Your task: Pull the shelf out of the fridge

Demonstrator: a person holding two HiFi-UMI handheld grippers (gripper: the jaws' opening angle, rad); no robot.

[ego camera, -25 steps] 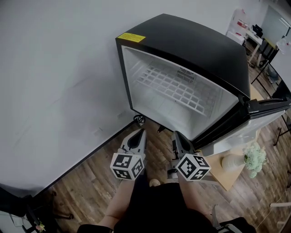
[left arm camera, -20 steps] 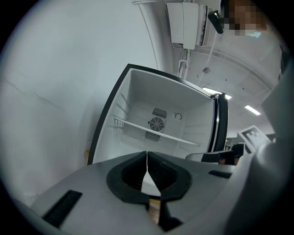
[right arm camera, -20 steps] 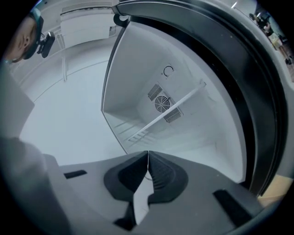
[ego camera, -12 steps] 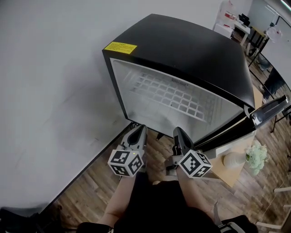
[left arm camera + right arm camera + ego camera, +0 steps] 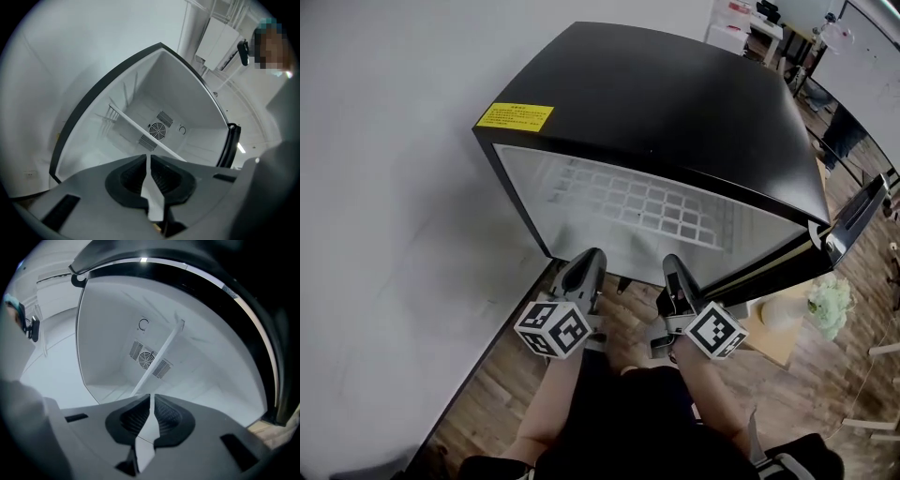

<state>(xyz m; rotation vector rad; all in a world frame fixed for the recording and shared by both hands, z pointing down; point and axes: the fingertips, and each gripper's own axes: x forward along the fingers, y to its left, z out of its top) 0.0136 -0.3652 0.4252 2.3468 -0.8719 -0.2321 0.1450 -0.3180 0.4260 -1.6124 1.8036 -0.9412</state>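
A black mini fridge (image 5: pixel 675 103) stands open, its door (image 5: pixel 853 216) swung to the right. Inside, a white wire-grid shelf (image 5: pixel 637 206) spans the white cavity at mid height. The left gripper view shows that shelf (image 5: pixel 136 126) edge-on as a slanted white bar, and so does the right gripper view (image 5: pixel 161 352). My left gripper (image 5: pixel 584 262) and right gripper (image 5: pixel 673 267) hang side by side just before the fridge's lower front edge, pointing into the opening. The left gripper (image 5: pixel 146 159) is shut on nothing, apart from the shelf. The right gripper (image 5: pixel 152 398) is likewise shut and empty.
A white wall runs along the left of the fridge. A yellow label (image 5: pixel 514 116) marks the fridge's top corner. On the wooden floor at right stands a low wooden table (image 5: pixel 783 347) with a white vase (image 5: pixel 778 314) and flowers (image 5: pixel 830 305). The person's legs fill the bottom.
Both grippers and the head view have come closer to the fridge, whose opening now sits right above the fingertips. Both grippers have rolled a little and stayed shut.
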